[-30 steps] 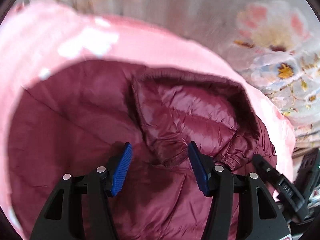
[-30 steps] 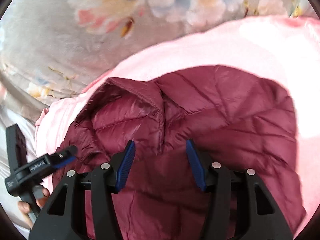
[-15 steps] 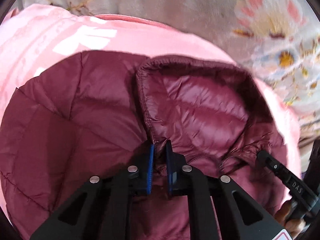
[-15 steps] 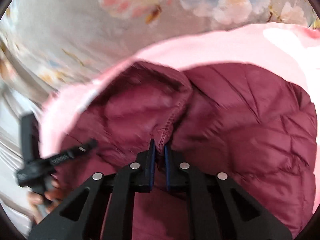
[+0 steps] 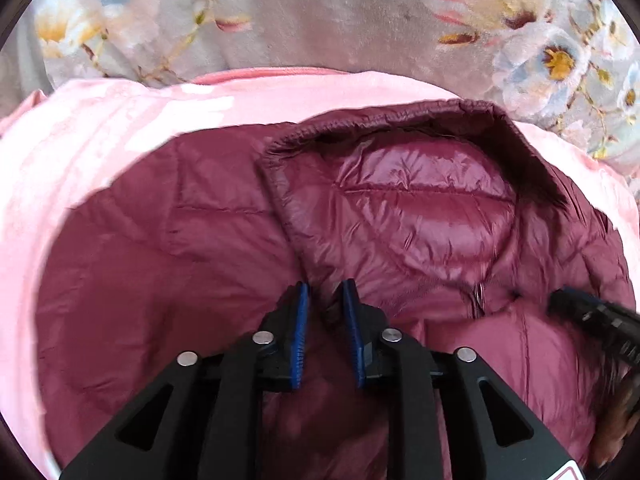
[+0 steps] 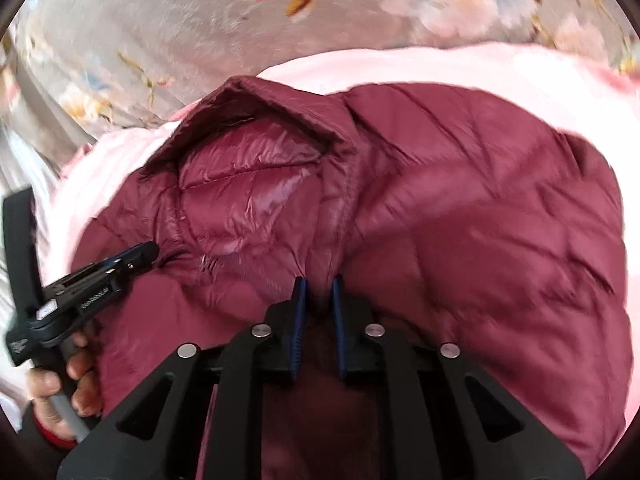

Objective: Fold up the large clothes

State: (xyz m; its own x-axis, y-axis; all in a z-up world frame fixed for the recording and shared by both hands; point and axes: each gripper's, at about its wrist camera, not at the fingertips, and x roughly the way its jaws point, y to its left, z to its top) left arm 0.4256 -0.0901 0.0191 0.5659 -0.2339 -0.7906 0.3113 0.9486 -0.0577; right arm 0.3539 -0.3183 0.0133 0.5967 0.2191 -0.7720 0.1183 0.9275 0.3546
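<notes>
Left wrist view: left tongs [image 5: 325, 300] sit on the maroon quilted puffer jacket [image 5: 168, 264], at the seam where the collar/hood edge meets the body. Blue pads [image 5: 301, 332] only a narrow gap apart and opening; a fold of jacket fabric sits between them, and I can't tell whether the pads still press on it. The jacket lies on a pink blanket [image 5: 80, 128], which lies on a grey floral bedspread [image 5: 320, 12]. The open hood [image 5: 420, 208] faces the camera with its shiny lining showing, elastic rim bunched. Right tongs [image 5: 560, 300] come in from the right edge, tips at the jacket near the zipper pull [image 5: 478, 292]; blurred.

Right wrist view: right tongs [image 6: 318, 292] are at the hood's side seam, jaws nearly together and opening slightly, with a ridge of fabric between the pads; grip unclear. Jacket body spreads right, matte and diamond-quilted; the glossy hood interior is upper left. Left tongs [image 6: 150, 249], held by a hand [image 6: 60, 396], touch the jacket at lower left.
</notes>
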